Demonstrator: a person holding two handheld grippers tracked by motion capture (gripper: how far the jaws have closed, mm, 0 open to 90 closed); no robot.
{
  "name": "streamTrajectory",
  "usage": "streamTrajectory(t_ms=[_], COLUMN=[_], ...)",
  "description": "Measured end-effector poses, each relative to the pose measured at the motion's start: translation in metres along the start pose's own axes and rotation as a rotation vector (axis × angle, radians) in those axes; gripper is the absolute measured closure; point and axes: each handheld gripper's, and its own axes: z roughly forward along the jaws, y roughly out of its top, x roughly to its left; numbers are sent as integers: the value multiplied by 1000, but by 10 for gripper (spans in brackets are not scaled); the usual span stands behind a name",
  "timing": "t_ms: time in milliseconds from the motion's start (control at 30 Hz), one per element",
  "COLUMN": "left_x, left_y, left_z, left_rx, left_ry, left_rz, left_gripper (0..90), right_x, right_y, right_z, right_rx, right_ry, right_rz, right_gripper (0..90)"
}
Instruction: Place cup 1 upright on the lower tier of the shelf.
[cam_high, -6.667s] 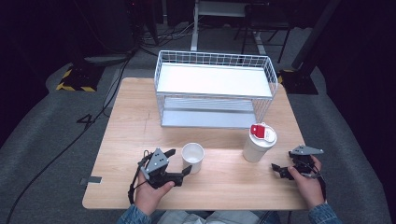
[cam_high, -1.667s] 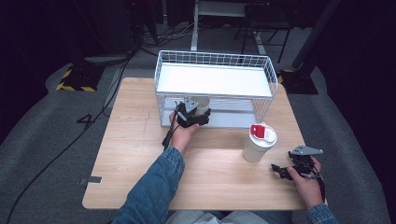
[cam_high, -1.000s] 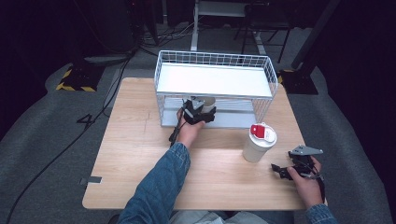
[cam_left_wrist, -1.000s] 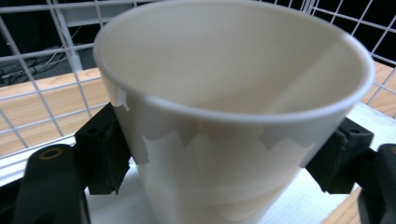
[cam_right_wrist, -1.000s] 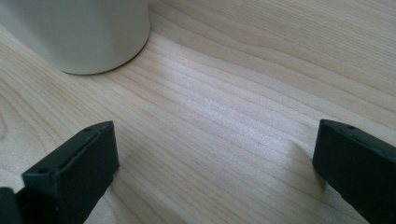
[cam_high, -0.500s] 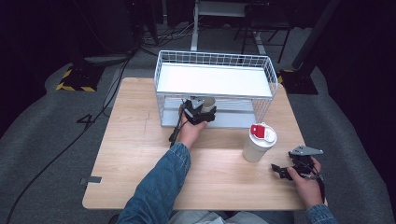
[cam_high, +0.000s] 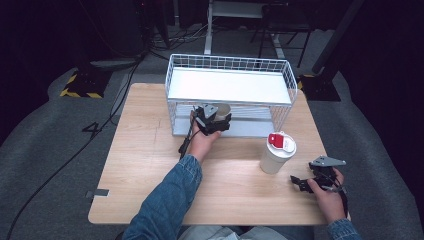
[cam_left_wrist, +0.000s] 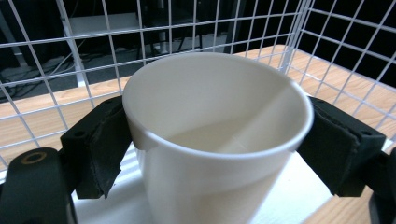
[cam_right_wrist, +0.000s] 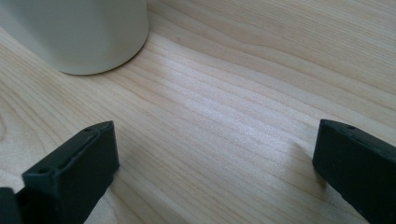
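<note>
Placing step: white paper cup (cam_left_wrist: 217, 140) sits on the wire rack's (cam_high: 230, 65) lower shelf, left gripper (cam_high: 212, 119) jaws just eased off it (pads flanking, slight gap). Next: back straight out without tipping it. Right gripper (cam_high: 305, 182) idle, spread wide on the table (cam_high: 145, 150).

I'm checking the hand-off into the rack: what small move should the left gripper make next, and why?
Probably draw the left gripper straight back. Its jaws have just been opening, and the open white paper cup already sits on the white wire rack's lower shelf.

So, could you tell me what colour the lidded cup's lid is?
Red and white lid, clearest in the high view.
</note>
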Motion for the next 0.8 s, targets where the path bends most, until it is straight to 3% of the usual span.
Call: streamTrajectory(t_ms=[100,233,267,300,433,500,600,800], left_x=[2,5,4,4,6,5,4,-1], left_y=[1,5,5,5,1,-4,-5,-5], left_z=[-3,-11,-12,-15,-17,-20,-23,-35], left_rx=[5,59,66,71,44,24,14,-2], left_ry=[-6,-23,-30,-51,-46,-39,-41,-50], left_rz=[-39,-81,-109,-172,-156,-117,-109,-50], left_gripper=[153,153,154,153,154,156,156,155], right_x=[0,0,0,0,0,0,0,0], right_y=[0,0,0,0,0,0,0,0], right_z=[0,0,0,0,0,0,0,0], right_rx=[0,0,0,0,0,0,0,0], right_ry=[0,0,1,0,0,3,4,4], right_rz=[0,0,1,0,0,0,0,0], right_gripper=[3,3,3,3,3,1,1,0])
